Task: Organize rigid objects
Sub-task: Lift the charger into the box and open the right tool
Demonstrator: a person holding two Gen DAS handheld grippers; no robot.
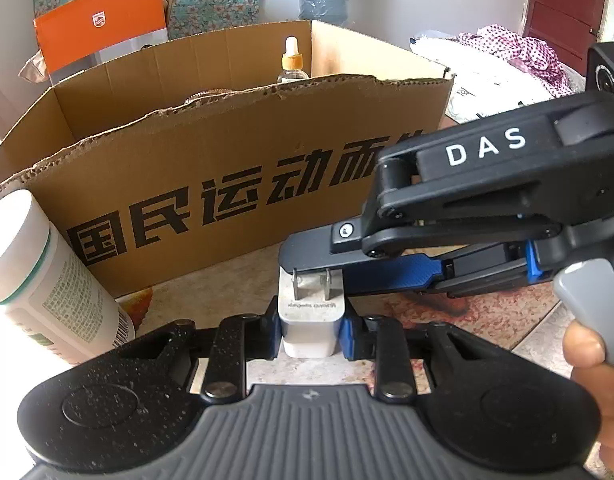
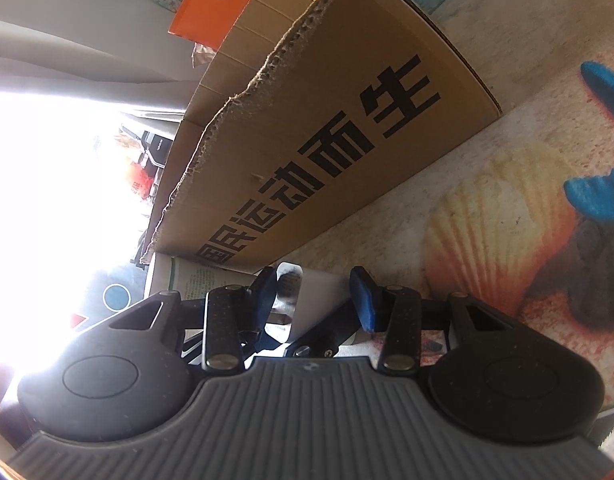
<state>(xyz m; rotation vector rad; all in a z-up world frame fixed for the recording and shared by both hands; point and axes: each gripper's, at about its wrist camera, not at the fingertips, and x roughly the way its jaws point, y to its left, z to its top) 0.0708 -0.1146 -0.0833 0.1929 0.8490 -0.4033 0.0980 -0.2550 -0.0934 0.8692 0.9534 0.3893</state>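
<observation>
Charger (image 1: 310, 322), white with prongs toward the cardboard box (image 1: 235, 152), sits clamped between the left gripper (image 1: 309, 330) pads just in front of the box. Right gripper (image 1: 307, 264) spread open, one finger touching the prong end. Judgement: keep left grip firm, lift clear over the torn front rim, right stays off the prongs.

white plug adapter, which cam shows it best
The left wrist view: the white plug adapter sits centred and sharp between the left gripper fingers, prongs up. The right wrist view shows only a partly hidden side of it, with the prongs reflecting glare.
</observation>
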